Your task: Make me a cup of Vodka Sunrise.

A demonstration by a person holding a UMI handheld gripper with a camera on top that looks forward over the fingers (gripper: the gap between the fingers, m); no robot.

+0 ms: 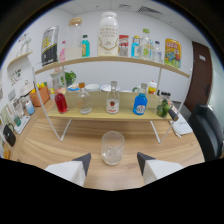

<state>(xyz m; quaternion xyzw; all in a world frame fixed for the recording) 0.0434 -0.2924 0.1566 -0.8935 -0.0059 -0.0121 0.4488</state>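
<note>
Opening step, by the look of it: jaws apart, empty, glass (112,147) on table (45,145) just ahead, frame centre. Next likely reach: vodka bottle (113,99) on lower shelf (100,114) beyond.

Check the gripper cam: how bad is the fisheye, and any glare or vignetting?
Gripper view: strong fisheye, the upper shelf bows into an arc; black vignette rings the frame; soft overall, bottle labels unreadable; even ceiling light, no harsh glare; the empty glass stands just ahead of the open gripper.
</note>
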